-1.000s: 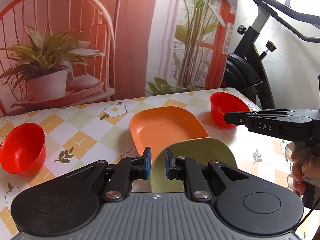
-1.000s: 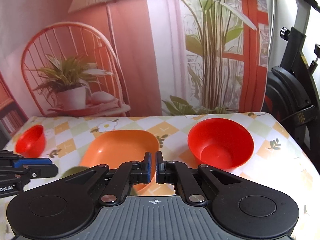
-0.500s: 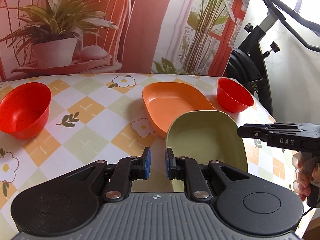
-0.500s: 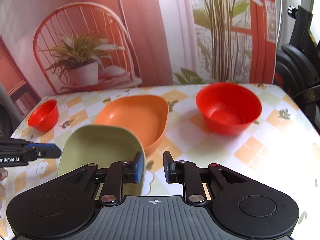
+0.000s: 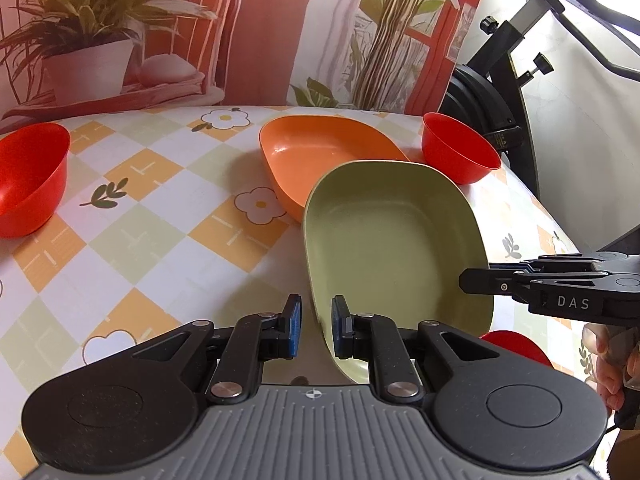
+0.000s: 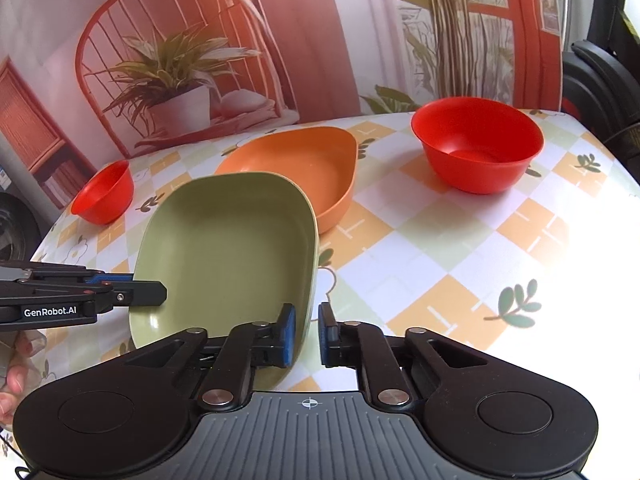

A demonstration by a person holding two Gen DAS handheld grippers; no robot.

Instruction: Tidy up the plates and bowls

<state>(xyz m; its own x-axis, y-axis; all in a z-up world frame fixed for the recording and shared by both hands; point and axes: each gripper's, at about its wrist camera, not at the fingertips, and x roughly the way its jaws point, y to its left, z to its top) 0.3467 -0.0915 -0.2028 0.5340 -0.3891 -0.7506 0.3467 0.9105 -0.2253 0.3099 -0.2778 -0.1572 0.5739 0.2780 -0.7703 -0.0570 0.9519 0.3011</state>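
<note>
Far left: red bowl point(image 5: 30, 178) upright on checked table point(image 5: 168, 216). Centre: orange plate point(image 5: 320, 152), flat on cloth. Overlapping its near edge: green plate point(image 5: 396, 232), tilted. Left gripper point(image 5: 316, 326) parted, straddling green rim, not clamped. Right gripper point(image 6: 306, 334) likewise parted astride opposite rim. Far right: second red bowl point(image 6: 476, 140). Judged light, rigid, smooth plastic; slip-prone. Best gripped at raised rim.

Black hand-held gripper point(image 5: 314, 332), blue pads point(image 5: 295, 326), silver screws, ribbed grey base.
</note>
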